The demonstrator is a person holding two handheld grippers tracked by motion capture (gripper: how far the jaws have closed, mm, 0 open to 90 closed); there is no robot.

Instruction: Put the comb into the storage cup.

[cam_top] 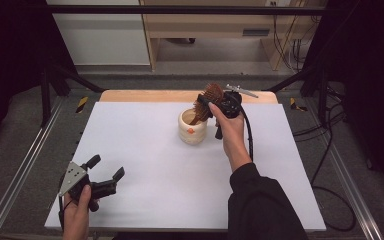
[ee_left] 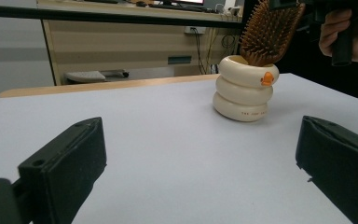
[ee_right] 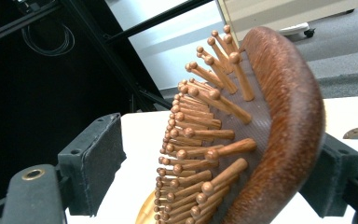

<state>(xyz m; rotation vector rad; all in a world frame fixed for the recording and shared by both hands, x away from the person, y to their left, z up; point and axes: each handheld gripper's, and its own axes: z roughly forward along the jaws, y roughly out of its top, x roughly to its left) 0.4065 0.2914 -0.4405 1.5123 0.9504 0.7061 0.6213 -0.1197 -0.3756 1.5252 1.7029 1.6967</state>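
**Inspector A:** Lower left of the high view first. The left gripper (cam_top: 105, 168) rests at the near edge of the white matte table sheet (cam_top: 145, 165), black, with a grey three-cornered plate on top. Its jaws stand wide apart, nothing between them. Padded faces, flat and rubbery in the left gripper view.

**Inspector B:** Centre of the frame?

**Inspector A:** A cream ceramic holder of three stacked rounded rings (cam_top: 192, 128), glossy, with a small orange mark on its side. It stands upright on the sheet, well apart from the left gripper.

**Inspector B:** And the brush?

**Inspector A:** A brown wooden paddle hairbrush with ball-tipped wooden pins (cam_top: 208, 101), handle down inside the holder, head tilted out above the rim, upper centre of the frame. Smooth curved back, dark cushion under the pins.

**Inspector B:** Its place against the right gripper (cam_top: 215, 103)?

**Inspector A:** The head sits between its jaws. In the right gripper view the brush's back lies against the right-hand pad; the left-hand pad stands clear of the pin tips. The jaws are parted, not clamping.
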